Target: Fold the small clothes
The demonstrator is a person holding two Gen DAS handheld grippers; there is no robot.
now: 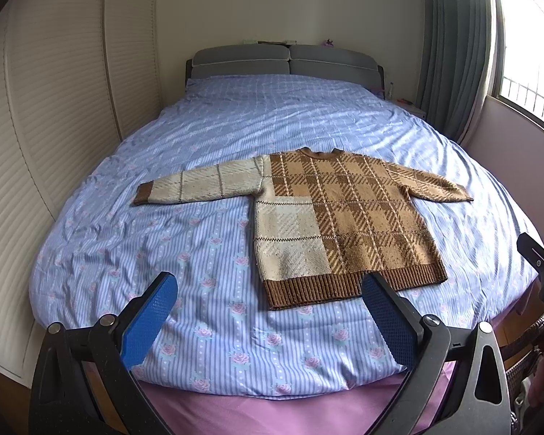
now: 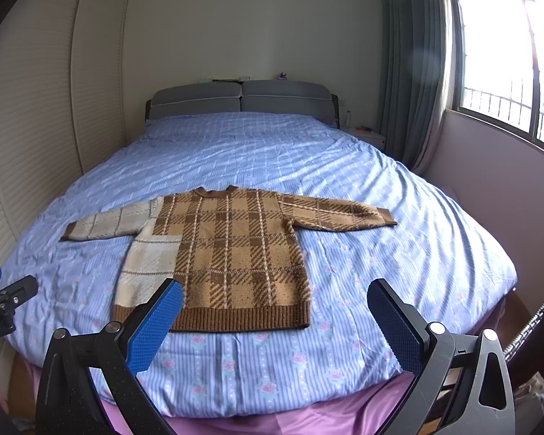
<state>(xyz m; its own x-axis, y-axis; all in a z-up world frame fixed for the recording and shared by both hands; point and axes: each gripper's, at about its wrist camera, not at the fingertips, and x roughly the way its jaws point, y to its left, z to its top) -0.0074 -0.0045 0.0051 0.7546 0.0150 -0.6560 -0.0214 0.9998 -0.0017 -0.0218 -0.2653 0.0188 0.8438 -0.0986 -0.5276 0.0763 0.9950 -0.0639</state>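
A small brown-and-cream plaid knitted sweater (image 1: 330, 217) lies flat, sleeves spread, near the foot edge of the blue striped floral bedspread (image 1: 235, 116). The left gripper (image 1: 268, 311) and right gripper (image 2: 273, 315), blue-padded, hover spread wide above that edge, holding nothing.

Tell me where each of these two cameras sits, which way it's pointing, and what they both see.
Left wrist view: on the left hand-held gripper at the foot of the bed, facing the headboard; its open blue fingers show, with the right hand-held gripper at the right edge.
Right wrist view: on the right hand-held gripper, further right, same direction; its open fingers show, the left one at the left edge.
Shared: the sweater spread flat, bed, headboard, window.
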